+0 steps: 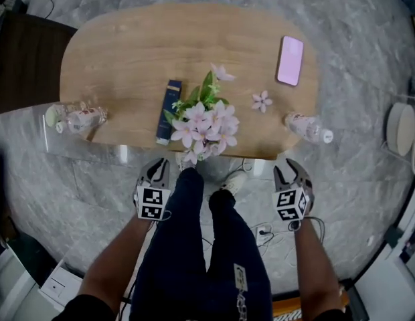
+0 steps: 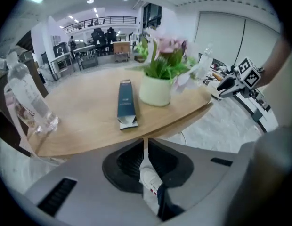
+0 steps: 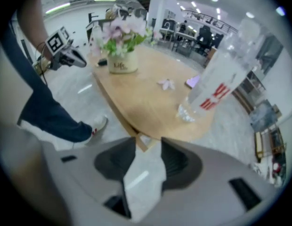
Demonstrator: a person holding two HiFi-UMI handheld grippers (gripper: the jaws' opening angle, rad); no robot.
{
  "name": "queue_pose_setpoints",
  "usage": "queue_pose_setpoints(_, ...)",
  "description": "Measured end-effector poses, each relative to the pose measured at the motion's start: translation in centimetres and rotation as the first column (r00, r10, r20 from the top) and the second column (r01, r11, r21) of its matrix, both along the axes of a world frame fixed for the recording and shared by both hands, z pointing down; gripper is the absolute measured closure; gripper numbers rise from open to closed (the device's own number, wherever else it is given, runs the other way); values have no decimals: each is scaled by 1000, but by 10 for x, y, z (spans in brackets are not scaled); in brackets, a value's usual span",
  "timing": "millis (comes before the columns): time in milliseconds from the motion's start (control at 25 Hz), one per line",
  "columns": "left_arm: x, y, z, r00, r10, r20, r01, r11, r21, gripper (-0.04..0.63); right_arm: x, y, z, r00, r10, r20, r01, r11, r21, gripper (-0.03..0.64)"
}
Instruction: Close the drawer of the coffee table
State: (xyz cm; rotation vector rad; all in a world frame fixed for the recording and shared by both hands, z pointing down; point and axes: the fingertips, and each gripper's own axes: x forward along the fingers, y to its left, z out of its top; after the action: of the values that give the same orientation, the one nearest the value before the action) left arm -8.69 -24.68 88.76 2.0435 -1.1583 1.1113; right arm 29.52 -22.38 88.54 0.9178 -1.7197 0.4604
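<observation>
A pale wooden coffee table (image 1: pixel 127 52) with rounded ends stood on a grey marbled floor (image 1: pixel 355 199), just beyond the feet of a person in dark trousers (image 1: pixel 194 246). The drawer could not be told apart from the table under the top's near edge.

Near the middle of the near edge stood a cream pot (image 2: pixel 158 91). It held pink flowers (image 1: pixel 207 122) with green leaves. Just left of the pot lay a long dark blue box (image 1: pixel 169 111). The flap at its near end was loose, and its inside was hidden. A clear plastic bottle (image 1: pixel 84 119) stood at the near left end. Another bottle with red print (image 1: pixel 309 128) stood at the near right end. Whether either bottle held liquid could not be told. One loose blossom (image 1: pixel 262 100) lay right of the pot, and a pink phone (image 1: pixel 290 60) lay far right.

Both grippers hung in front of the near edge, clear of the table, one on each side of the legs. The left gripper (image 1: pixel 157 164) had its jaws almost together, with only a thin slit between them, and pinched nothing. A white shoe (image 2: pixel 150 185) showed below it. The right gripper (image 1: pixel 289 169) had its jaws spread, with only floor showing between them.
</observation>
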Motion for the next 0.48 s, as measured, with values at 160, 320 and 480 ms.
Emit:
queue_pose_setpoints(160,0,-12,-93,993,-29,-118,40,995,94,571,-17,-22,-104,983,92,159,-118,980,160,445)
queue_pose_setpoints(320,31,-63,-231,965,16,-263,64,954,294,572,-43,-61,-240,898,145,414,-296,897,328,516)
queue_pose_setpoints(480,69,-105,-369,924,77,-374,117,876,469,572,-58,-80,-363,833,178,524,-412,832,373,565)
